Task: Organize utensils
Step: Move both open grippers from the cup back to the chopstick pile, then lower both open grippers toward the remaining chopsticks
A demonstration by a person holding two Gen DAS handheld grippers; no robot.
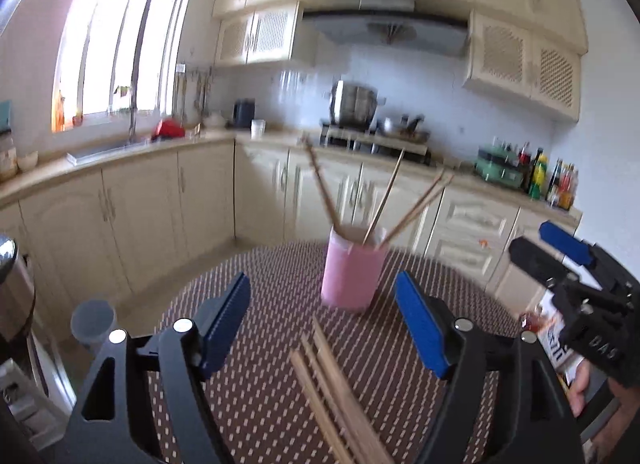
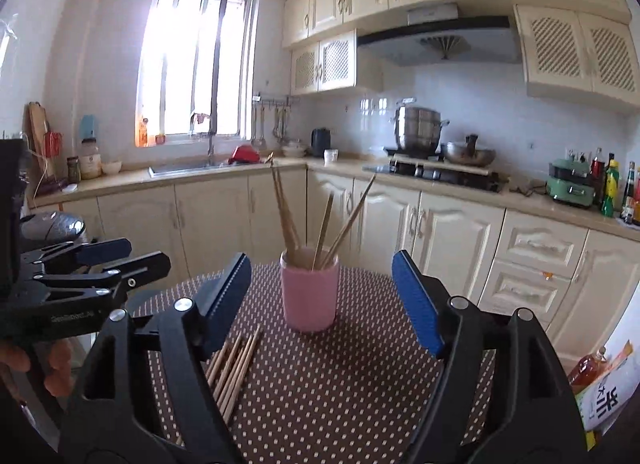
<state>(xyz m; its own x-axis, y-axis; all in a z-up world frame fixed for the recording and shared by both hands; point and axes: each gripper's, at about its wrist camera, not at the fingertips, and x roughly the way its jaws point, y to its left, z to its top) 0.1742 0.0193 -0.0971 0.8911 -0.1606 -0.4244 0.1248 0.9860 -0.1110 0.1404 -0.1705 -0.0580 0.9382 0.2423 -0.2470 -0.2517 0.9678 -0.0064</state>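
A pink cup stands upright on the round dotted brown table, with several wooden chopsticks leaning out of it. More loose chopsticks lie flat in a bundle on the near side of the table. My left gripper is open above that bundle, nothing between its blue pads. To its right, my right gripper is open and empty, facing the cup from a short distance.
A sauce bottle and a printed packet sit at the table's right edge. A metal pot stands off the left side, with a grey bin below. Cabinets and a counter run behind.
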